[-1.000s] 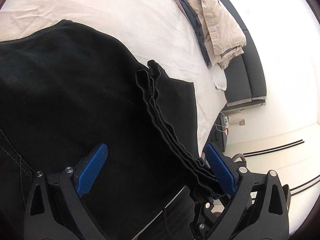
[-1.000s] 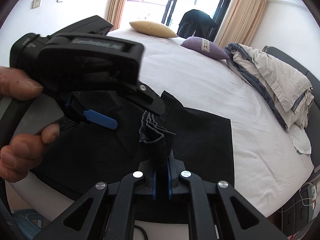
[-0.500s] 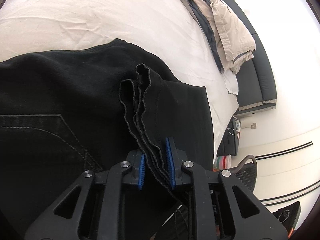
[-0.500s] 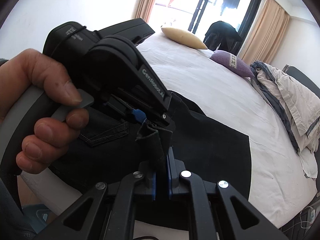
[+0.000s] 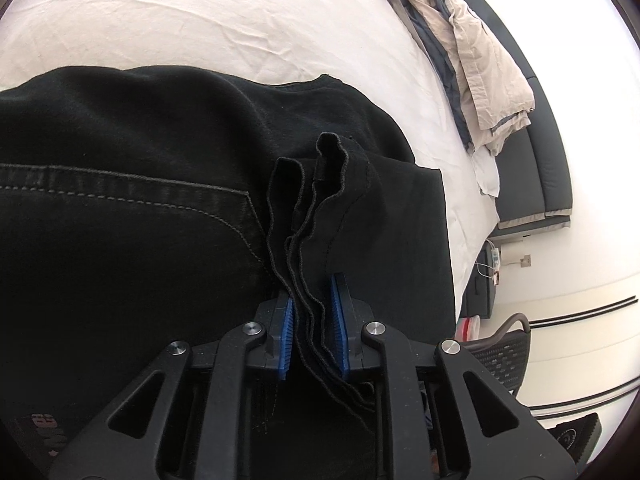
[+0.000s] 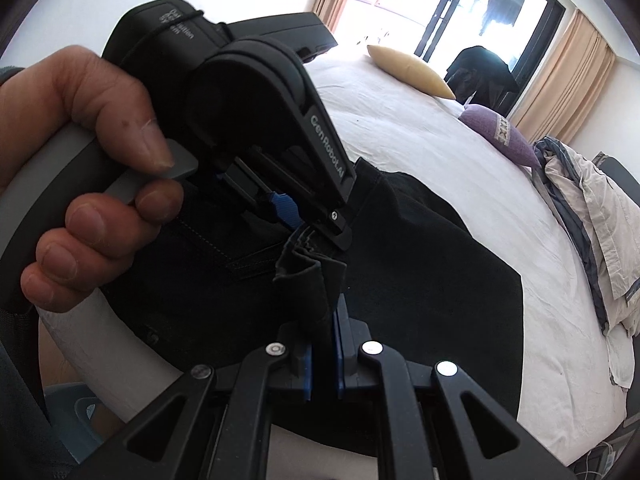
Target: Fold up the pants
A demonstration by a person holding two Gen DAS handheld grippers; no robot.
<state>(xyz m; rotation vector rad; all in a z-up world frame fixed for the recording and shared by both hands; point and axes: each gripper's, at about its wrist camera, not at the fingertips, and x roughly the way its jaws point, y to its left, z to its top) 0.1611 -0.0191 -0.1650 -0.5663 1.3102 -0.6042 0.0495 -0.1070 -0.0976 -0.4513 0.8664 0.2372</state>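
Black denim pants (image 5: 120,208) sprawl across the bed (image 5: 240,20) — soft, floppy, fairly heavy. Left gripper (image 5: 314,320) and right gripper (image 6: 322,344) both clamp the stacked hem layers at centre frame — the firmest handle.

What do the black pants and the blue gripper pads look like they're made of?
Black pants: likely matte denim, going by the pale topstitching on the pocket and thick hemmed edges. Blue pads on the left gripper: probably rubber or soft plastic, finely ribbed.
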